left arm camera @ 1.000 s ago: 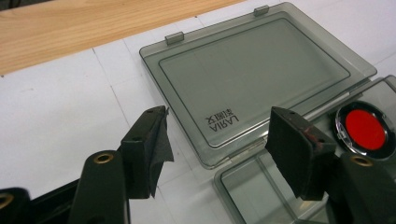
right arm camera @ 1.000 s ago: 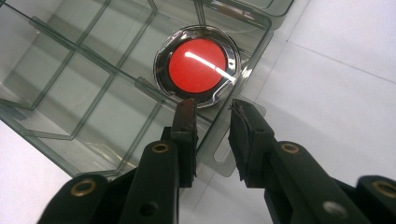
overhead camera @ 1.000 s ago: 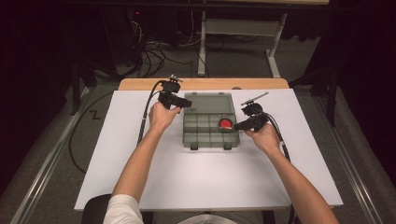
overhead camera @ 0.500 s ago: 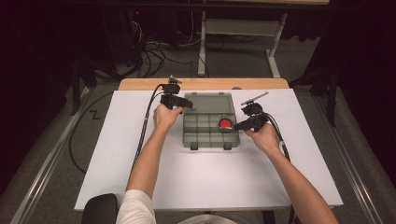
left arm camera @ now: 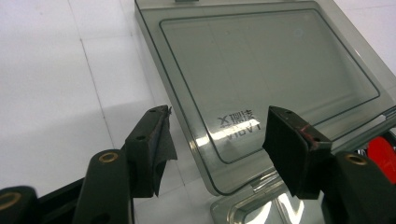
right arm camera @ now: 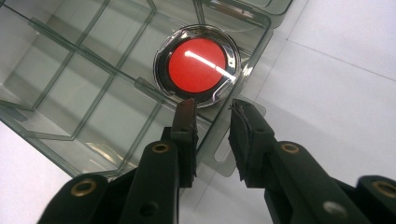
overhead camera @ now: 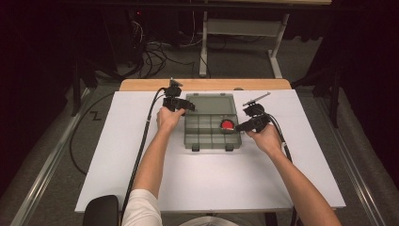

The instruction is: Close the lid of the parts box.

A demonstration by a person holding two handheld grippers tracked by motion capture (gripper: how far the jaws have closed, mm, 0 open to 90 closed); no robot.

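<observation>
A smoky clear organiser box point(overhead camera: 209, 136) lies open on the white table, its lid point(overhead camera: 211, 104) folded flat to the far side. A round red-topped tin point(overhead camera: 227, 125) sits in a right-hand compartment. My left gripper point(overhead camera: 188, 107) is at the lid's near left corner. In the left gripper view the left gripper point(left arm camera: 219, 112) straddles that corner of the lid point(left arm camera: 271, 60); its jaws have just been closing and the pads stand clear of it. My right gripper point(right arm camera: 212, 102) is shut on the box's right wall point(right arm camera: 208, 140), just below the red tin point(right arm camera: 196, 65).
Empty compartments with thin dividers point(right arm camera: 112, 79) fill the rest of the box. Two latches point(overhead camera: 195, 148) stick out at its near edge. A wooden strip point(overhead camera: 141, 84) runs along the table's far edge. Black cables point(overhead camera: 141, 141) trail from both grippers.
My left gripper has sunk a little toward the lid's corner. The right hand and the box have stayed where they were.
</observation>
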